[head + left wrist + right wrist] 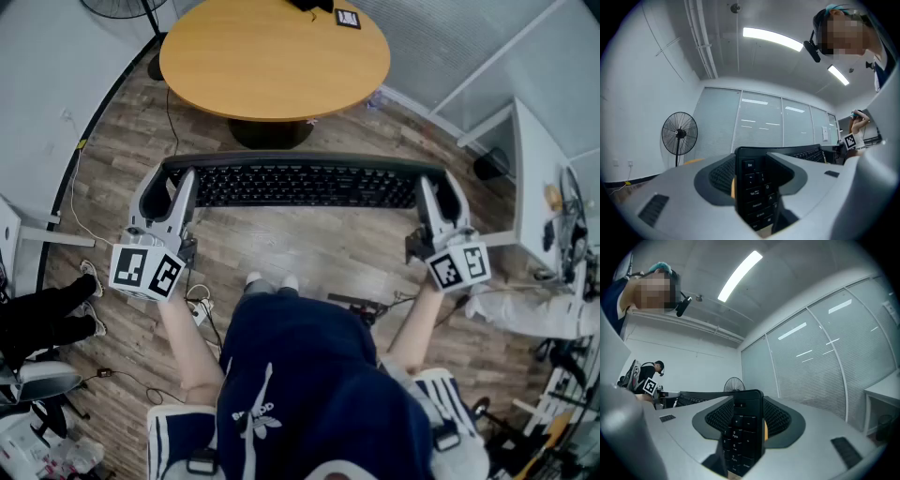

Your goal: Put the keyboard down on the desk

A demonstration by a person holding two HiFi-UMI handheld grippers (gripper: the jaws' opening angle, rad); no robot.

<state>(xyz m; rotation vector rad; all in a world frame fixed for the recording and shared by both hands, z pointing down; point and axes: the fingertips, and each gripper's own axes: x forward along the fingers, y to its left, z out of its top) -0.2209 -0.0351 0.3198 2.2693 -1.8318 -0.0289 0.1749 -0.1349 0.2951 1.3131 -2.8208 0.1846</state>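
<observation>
A long black keyboard hangs level in the air above the wood floor, just short of the round wooden table. My left gripper is shut on its left end, and my right gripper is shut on its right end. In the left gripper view the keyboard's end stands on edge between the grey jaws of the left gripper, keys facing right. In the right gripper view the number-pad end sits gripped in the right gripper between the dark ribbed pads.
A square marker card and a dark object lie at the table's far edge. A white desk stands to the right, with clutter beyond it. Cables and a plug strip lie on the floor. A standing fan is at left.
</observation>
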